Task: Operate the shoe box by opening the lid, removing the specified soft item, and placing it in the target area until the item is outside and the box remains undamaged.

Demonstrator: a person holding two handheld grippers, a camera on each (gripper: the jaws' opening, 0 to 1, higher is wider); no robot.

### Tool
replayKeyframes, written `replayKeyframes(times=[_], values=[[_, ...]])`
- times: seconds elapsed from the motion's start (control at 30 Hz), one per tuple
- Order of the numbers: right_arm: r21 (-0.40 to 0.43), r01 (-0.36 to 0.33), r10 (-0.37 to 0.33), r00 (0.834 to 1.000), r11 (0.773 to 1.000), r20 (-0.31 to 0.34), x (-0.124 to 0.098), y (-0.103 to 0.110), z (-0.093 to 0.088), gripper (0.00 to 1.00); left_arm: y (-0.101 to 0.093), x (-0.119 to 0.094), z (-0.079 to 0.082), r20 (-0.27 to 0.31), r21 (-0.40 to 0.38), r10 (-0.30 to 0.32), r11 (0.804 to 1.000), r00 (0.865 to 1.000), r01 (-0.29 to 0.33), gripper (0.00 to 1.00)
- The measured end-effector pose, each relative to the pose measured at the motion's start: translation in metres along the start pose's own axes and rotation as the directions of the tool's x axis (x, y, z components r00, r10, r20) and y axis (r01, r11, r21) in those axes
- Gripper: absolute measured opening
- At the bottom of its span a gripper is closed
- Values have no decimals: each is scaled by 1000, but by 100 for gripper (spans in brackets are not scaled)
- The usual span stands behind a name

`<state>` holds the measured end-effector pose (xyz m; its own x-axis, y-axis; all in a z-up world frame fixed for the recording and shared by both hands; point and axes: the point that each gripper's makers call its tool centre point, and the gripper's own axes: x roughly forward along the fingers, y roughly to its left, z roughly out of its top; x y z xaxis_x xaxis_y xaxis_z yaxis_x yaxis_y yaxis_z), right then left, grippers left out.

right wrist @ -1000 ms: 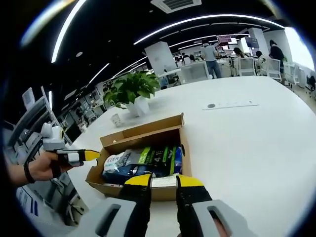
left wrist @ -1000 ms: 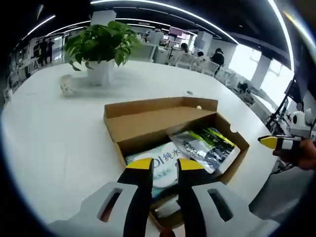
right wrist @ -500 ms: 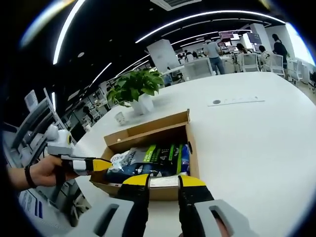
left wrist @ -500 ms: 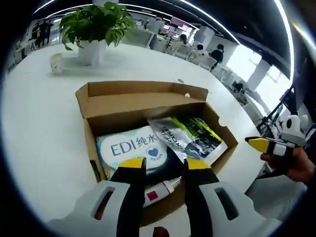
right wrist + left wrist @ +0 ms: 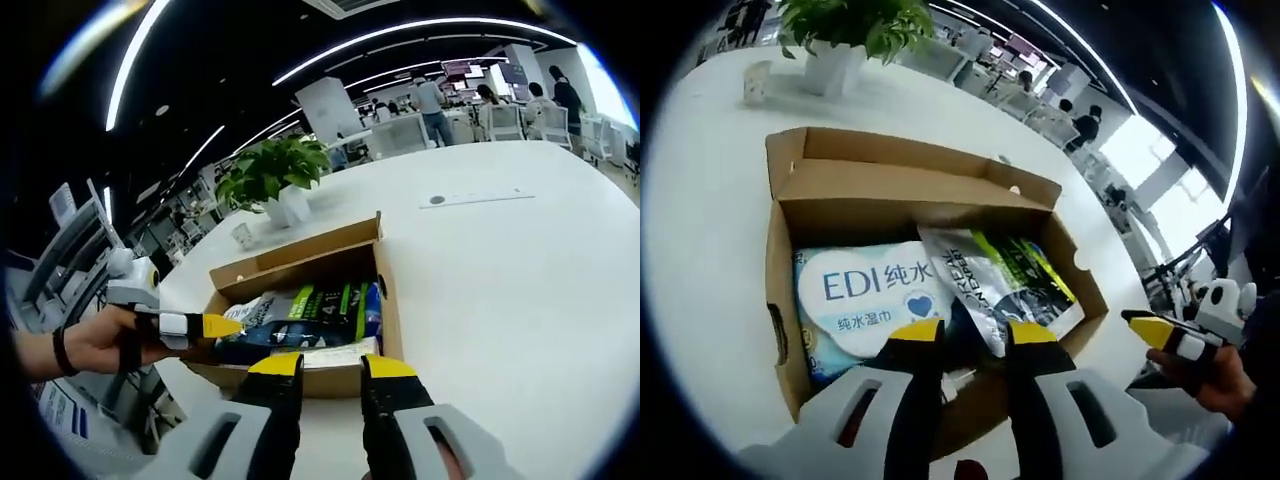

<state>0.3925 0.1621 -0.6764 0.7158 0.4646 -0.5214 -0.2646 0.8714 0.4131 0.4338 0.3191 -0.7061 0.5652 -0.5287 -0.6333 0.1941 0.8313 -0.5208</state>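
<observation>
The shoe box [image 5: 910,190] stands open on the white table [image 5: 700,200], its lid folded back toward the potted plant [image 5: 845,30]. Inside lie a white wipes pack [image 5: 865,295] and, beside it, a dark pouch [image 5: 1005,280]. The left tool [image 5: 958,335] hangs over the box's near wall, jaws narrow and empty. The right tool [image 5: 325,365] is near the box's short end, jaws narrow and empty.

Open-plan office: large white round-edged table [image 5: 520,290] with a leafy green plant in a white pot [image 5: 275,180], rows of white desks and chairs [image 5: 500,125] with people seated behind, black ceiling crossed by long curved strip lights [image 5: 400,45]
</observation>
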Motion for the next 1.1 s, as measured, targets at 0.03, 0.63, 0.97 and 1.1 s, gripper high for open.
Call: replayKeyframes(times=[0.03, 0.63, 0.97, 1.1], values=[[0, -1, 1, 1000, 1000, -1, 0, 1, -1, 19, -1, 1, 0, -3, -8, -1, 1000, 1000, 1, 17], [3, -20, 20, 1000, 1000, -9, 16, 6, 9, 19, 15, -6, -11, -36, 31, 67, 997, 997, -66, 1], [-39, -50, 48, 998, 998, -46, 47, 15, 21, 21, 18, -10, -11, -65, 149, 90, 986, 994, -79, 1], [-54, -55, 51, 997, 997, -66, 57, 14, 23, 22, 20, -11, -11, -69, 161, 92, 984, 993, -80, 1]])
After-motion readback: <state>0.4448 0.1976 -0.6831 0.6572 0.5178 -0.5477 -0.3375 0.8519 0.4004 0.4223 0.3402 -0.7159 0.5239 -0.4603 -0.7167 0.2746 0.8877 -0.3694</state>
